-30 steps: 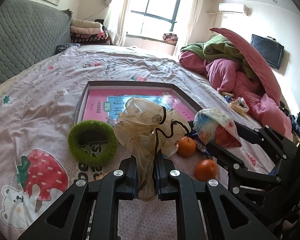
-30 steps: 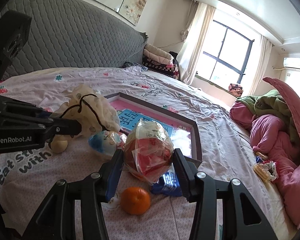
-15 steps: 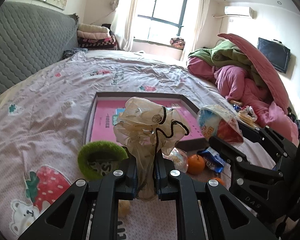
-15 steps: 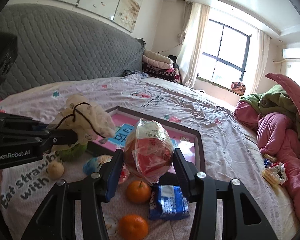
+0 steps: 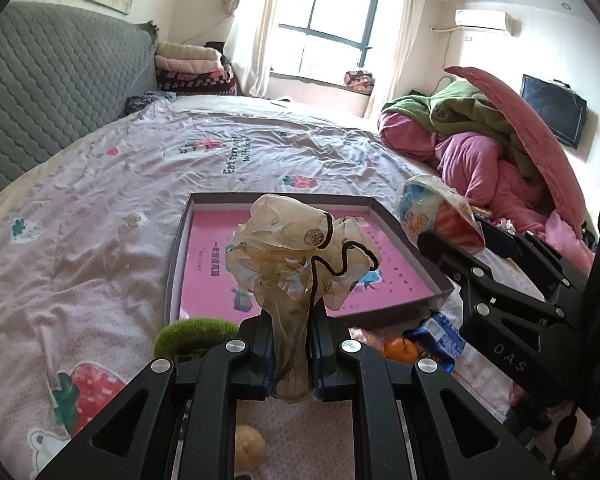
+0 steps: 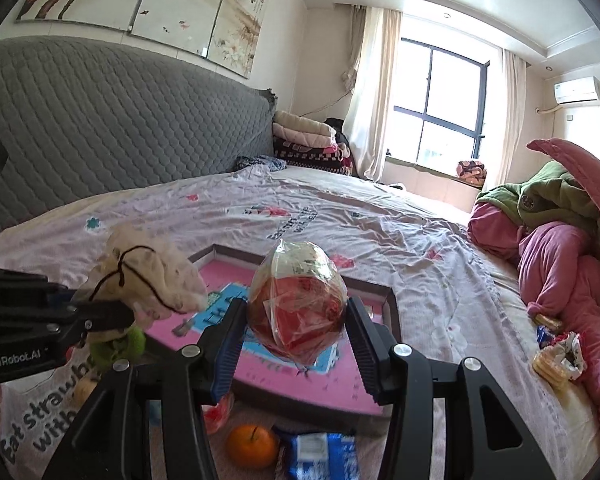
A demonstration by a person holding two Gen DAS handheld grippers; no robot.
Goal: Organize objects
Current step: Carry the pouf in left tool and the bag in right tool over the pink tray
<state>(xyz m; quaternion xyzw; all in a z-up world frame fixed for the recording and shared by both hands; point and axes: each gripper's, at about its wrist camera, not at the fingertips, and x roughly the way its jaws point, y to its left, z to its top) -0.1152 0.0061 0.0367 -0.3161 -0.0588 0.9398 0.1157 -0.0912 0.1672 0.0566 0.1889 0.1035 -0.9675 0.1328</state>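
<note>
Left wrist: both tongs loaded above the tray (image 5: 440, 290).
Left tongs (image 5: 291, 354) pinch the gauzy pouch (image 5: 300, 256) by its thin neck; right tongs (image 6: 296, 344) clasp a crinkly snack bag (image 6: 298, 308) that could slip.

The side of the left gripper (image 6: 100, 316) has white letters that say "GenRobot.AI". The arm of the right gripper (image 5: 452, 240) has the letters "DAS" on it. The bed sheet (image 6: 400, 240) has big grey words, "Eat strawb" and "with", printed near a strawberry picture, and the last part is cut off. The pink board inside the tray (image 5: 380, 200) has small printed words, but they are too small to read.
</note>
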